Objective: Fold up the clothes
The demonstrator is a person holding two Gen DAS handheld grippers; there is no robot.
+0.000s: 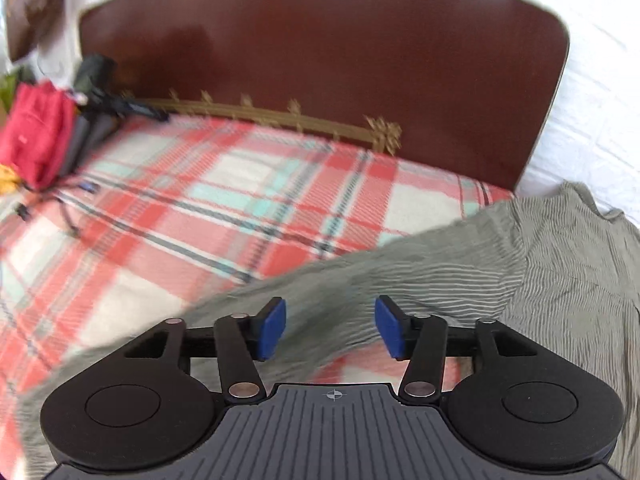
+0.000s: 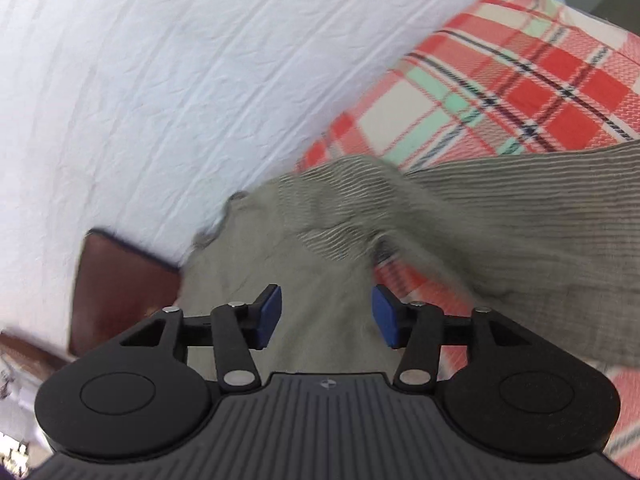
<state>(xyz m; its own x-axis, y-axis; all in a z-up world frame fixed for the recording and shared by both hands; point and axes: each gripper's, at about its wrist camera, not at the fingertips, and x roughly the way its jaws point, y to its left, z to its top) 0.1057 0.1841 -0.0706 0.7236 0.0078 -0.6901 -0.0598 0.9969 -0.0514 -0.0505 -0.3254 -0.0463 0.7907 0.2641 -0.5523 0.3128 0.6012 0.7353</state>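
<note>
Grey-green, finely white-striped cotton garment (image 1: 540, 264), spread rumpled over the red, cream and mint plaid bedcover (image 1: 200, 200), lying ahead of and under both tools. Left gripper (image 1: 330, 328) with its blue pads wide apart, nothing between them, poised over a blurred fold of the cloth, the bulk of the garment off to its right. Right gripper (image 2: 326, 316) likewise spread and empty, a bunched ridge of the same striped cloth (image 2: 340, 200) just ahead and to its right, white wall (image 2: 160, 80) beyond to the left. Dark brown wooden headboard (image 1: 320, 48) far ahead of the left tool; red folded cloth (image 1: 36, 136) well off to its front left. Likely trouble from here: pads closing on one layer only, or on garment and bedcover together, dragging the plaid cover up; motion blur suggesting speed, so a missed edge or a skewed fold. No brand, label or legible writing anywhere; only a small crosshair mark on each tool's body.
</note>
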